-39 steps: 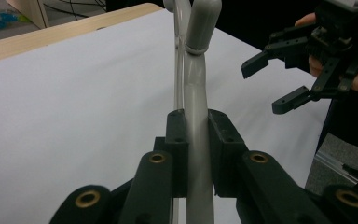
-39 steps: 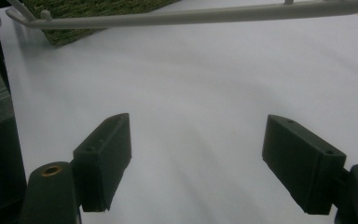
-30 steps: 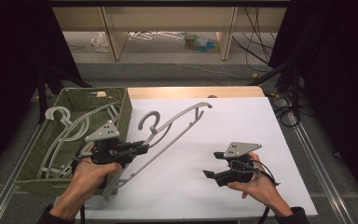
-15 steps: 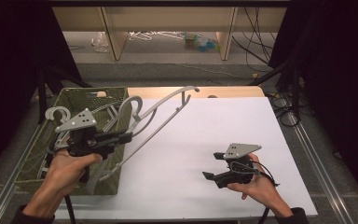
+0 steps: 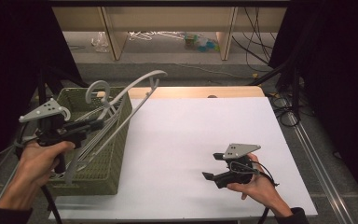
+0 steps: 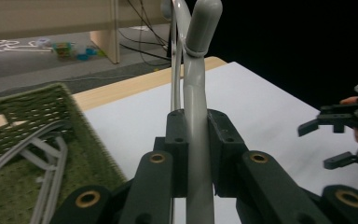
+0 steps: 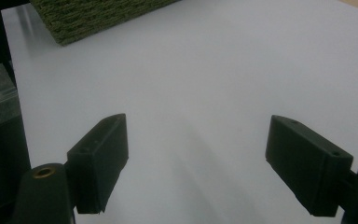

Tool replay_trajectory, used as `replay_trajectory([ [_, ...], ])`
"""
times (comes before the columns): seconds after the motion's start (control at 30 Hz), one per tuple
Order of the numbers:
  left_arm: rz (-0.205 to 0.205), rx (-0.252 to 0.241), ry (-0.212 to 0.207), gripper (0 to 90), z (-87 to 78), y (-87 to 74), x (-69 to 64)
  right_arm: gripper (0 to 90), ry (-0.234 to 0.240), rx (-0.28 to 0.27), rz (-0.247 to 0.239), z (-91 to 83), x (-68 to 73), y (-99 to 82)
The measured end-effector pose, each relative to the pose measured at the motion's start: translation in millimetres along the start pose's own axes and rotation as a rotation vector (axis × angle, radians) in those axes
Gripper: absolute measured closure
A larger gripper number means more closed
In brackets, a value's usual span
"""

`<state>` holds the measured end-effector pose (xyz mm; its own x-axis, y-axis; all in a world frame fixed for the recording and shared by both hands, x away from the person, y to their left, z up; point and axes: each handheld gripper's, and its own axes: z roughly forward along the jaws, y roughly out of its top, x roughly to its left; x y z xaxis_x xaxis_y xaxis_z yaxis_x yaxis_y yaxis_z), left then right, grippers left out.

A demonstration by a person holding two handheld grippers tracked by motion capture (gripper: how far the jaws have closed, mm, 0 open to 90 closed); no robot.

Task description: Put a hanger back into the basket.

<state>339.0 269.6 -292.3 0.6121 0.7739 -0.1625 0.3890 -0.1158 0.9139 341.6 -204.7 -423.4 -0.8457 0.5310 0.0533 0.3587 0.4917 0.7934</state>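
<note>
The left gripper (image 5: 91, 127) is clamped on a grey hanger (image 5: 135, 86) — in the left gripper view its pads press the hanger's bar (image 6: 196, 140) from both sides. In the high view the hanger is held over the green basket (image 5: 116, 154), slanting up and away from the gripper; its far end reaches past the basket's far right corner and hangs above the bench (image 5: 191, 140). Its hook (image 5: 97, 88) curls up over the basket's far wall. The hand (image 5: 39, 161) holding this gripper is over the basket's left side.

More grey hangers (image 5: 91, 144) lie inside the basket, some leaning on its rim.

The right gripper (image 5: 214, 165) is well apart from all this, low over the white bench near the front right, in the person's right hand (image 5: 256, 184). Its jaws stand wide apart with nothing between them — the right gripper view shows bare white bench (image 7: 191, 93) in the gap, and the basket's corner (image 7: 93, 16) beyond.
</note>
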Motion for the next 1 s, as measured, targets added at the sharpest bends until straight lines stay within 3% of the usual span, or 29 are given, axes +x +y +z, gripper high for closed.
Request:
replay_trajectory([
  [0.23, -0.010, -0.015, 0.055, 79.1, -8.2, -4.2, 29.4, 22.0, 0.007, 0.006, 0.003, 0.2, 0.0, -0.1],
  [0.33, 0.019, -0.010, 0.073, 79.1, -10.4, -5.4, 40.3, 22.2, 0.009, 0.011, 0.001, 1.2, -0.1, -0.4],
  [0.43, 0.021, -0.002, 0.099, 79.0, -10.7, -7.0, 51.8, 22.3, 0.010, 0.011, -0.001, 1.7, -0.2, -0.6],
  [0.57, 0.004, 0.002, 0.117, 79.1, -8.6, -11.3, 67.4, 22.5, 0.012, 0.016, -0.002, 1.7, 0.1, -1.0],
  [1.0, 0.025, 0.037, 0.139, 79.1, -10.2, -23.2, 89.8, 22.6, 0.011, 0.020, -0.002, 1.6, -1.2, -1.4],
])
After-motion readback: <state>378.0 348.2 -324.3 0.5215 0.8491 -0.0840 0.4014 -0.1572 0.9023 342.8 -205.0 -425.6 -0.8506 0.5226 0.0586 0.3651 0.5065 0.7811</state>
